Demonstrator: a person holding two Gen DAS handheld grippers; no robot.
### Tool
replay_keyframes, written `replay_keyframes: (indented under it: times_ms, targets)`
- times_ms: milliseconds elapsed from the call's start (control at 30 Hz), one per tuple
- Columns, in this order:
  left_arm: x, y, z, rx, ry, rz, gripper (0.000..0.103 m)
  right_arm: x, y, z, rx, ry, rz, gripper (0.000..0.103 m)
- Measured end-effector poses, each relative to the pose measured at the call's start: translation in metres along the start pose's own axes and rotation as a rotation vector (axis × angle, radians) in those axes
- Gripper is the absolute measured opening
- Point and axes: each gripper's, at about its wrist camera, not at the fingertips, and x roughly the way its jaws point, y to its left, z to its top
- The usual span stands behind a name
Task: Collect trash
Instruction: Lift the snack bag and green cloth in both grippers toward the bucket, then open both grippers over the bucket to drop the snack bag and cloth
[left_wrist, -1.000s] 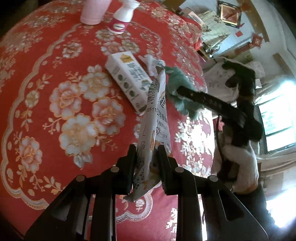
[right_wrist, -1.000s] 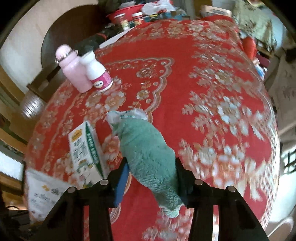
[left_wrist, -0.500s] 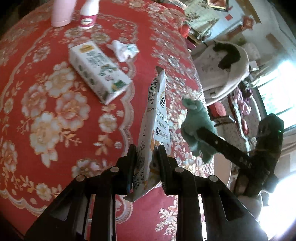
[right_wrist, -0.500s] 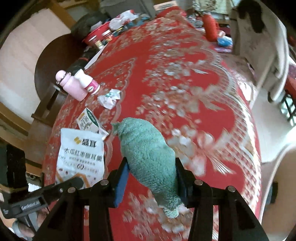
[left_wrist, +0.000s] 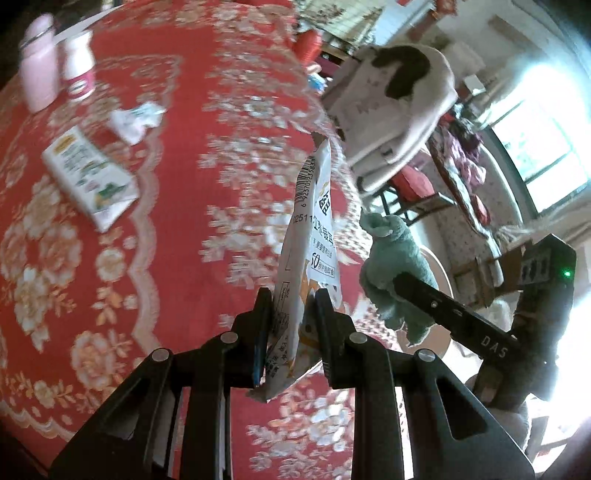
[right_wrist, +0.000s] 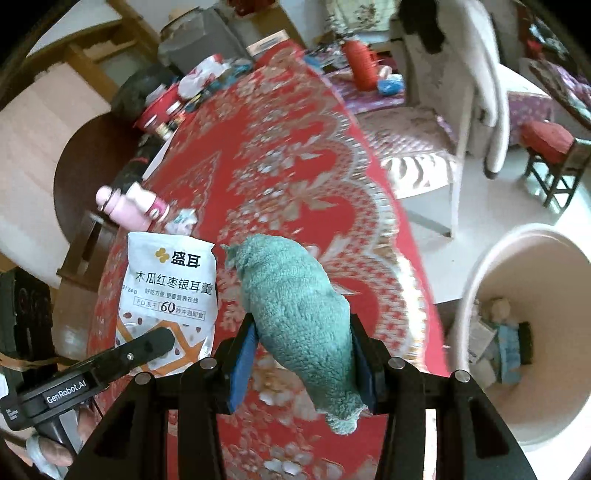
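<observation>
Bin (right_wrist: 480, 280) newly visible, right view.

The white snack pouch (right_wrist: 168, 295) carries the most print: a gold clover mark with "盛耳", below it "木瓜红枣银耳羹", a smaller line too fine to read fully, and a large "60" in a boxed strip. Seen edge-on from the left wrist, the same pouch (left_wrist: 314, 236) shows a barcode with digits beginning "6 9237…" and a stamped "02511" — the rest blurs. The left gripper (right_wrist: 147, 347) reads "GenRobot.AI" on its side. The right gripper (left_wrist: 424, 299) bears "DAS" on its black arm. The carton's (left_wrist: 88, 181) print is unreadable.
</observation>
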Motion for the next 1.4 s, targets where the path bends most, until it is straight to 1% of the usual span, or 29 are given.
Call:
replay_keyframes:
  times_ms: [333,567,800,1100,1400]
  targets:
    - [0.031,-0.065,0.002,0.117,0.046,-0.047,0.021,-0.039,-0.058,-0.009,0.105,-0.057,-0.078,0.046]
    - [0.060,-0.110,-0.003,0.183,0.109,-0.099,0.021,-0.062,-0.100,-0.020,0.178,-0.081,-0.129,0.046]
    - [0.087,-0.149,-0.012,0.242,0.160,-0.127,0.021,-0.080,-0.138,-0.033,0.254,-0.093,-0.169,0.046]
    - [0.115,-0.183,-0.019,0.277,0.213,-0.138,0.021,-0.094,-0.174,-0.044,0.315,-0.095,-0.199,0.046]
    - [0.138,-0.198,-0.027,0.282,0.245,-0.127,0.021,-0.095,-0.199,-0.052,0.345,-0.075,-0.219,0.046]
